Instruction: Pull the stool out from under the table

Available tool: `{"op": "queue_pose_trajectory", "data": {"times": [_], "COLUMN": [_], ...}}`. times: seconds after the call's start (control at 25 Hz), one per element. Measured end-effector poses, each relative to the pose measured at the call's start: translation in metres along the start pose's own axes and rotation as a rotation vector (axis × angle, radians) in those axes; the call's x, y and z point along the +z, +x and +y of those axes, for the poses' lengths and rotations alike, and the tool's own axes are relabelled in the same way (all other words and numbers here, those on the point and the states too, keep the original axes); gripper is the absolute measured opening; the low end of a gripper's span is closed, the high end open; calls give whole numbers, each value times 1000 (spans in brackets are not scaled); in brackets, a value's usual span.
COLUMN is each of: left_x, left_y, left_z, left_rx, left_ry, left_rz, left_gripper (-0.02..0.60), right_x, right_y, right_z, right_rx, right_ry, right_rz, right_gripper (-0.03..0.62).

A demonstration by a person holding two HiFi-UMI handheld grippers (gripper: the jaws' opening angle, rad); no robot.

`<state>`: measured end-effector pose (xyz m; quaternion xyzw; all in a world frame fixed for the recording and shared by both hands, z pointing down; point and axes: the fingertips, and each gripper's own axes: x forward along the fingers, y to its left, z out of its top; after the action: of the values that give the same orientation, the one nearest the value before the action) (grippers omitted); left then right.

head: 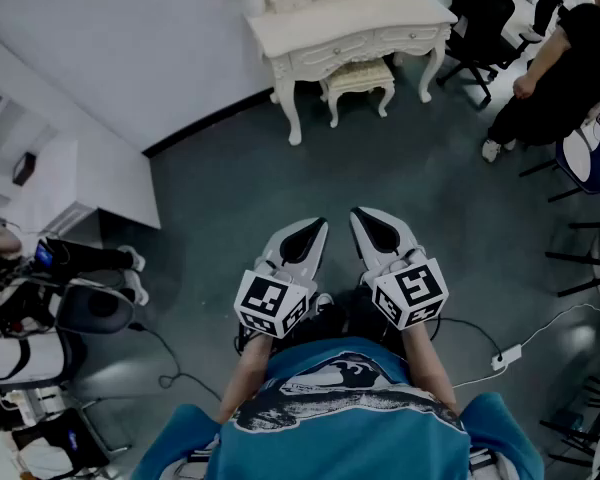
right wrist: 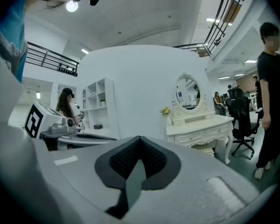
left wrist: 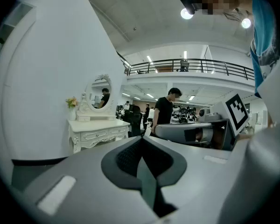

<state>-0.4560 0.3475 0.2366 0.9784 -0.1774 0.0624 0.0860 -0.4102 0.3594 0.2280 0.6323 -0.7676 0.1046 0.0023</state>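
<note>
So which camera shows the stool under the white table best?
The head view: the stool shows from above, seat and legs, tucked under the table. The right gripper view catches only a sliver of it; the left gripper view shows the table but no stool.

1. We saw a grey floor [head: 230,198] meeting a white wall [head: 110,38].
2. We noted a black office chair [head: 480,18] and white shelves [right wrist: 97,101].
3. A railed balcony [left wrist: 191,66] ran under bright ceiling lamps [left wrist: 185,14].

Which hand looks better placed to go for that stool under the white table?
Right, slightly. Both grippers are shut, empty and far off, but the stool lies nearly straight ahead of the right gripper; the left gripper sits further to its side.
</note>
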Motion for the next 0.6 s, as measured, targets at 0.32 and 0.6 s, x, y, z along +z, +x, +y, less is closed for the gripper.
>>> {"op": "queue_pose_trajectory", "data": {"times": [0.32, 0.6], "left_x": [5, 3], "left_y": [-11, -20], "left_z": [5, 17], "left_rx": [-21, -28], "left_ry": [11, 14], "left_rz": [-9, -11], "left_gripper": [14, 14], "right_x": [1, -2], "right_y": [8, 16], "right_z": [16, 27], "right_rx": [3, -8], "right_ry": [-16, -10], "right_rz": [-19, -35], "right_gripper": [2, 2]}}
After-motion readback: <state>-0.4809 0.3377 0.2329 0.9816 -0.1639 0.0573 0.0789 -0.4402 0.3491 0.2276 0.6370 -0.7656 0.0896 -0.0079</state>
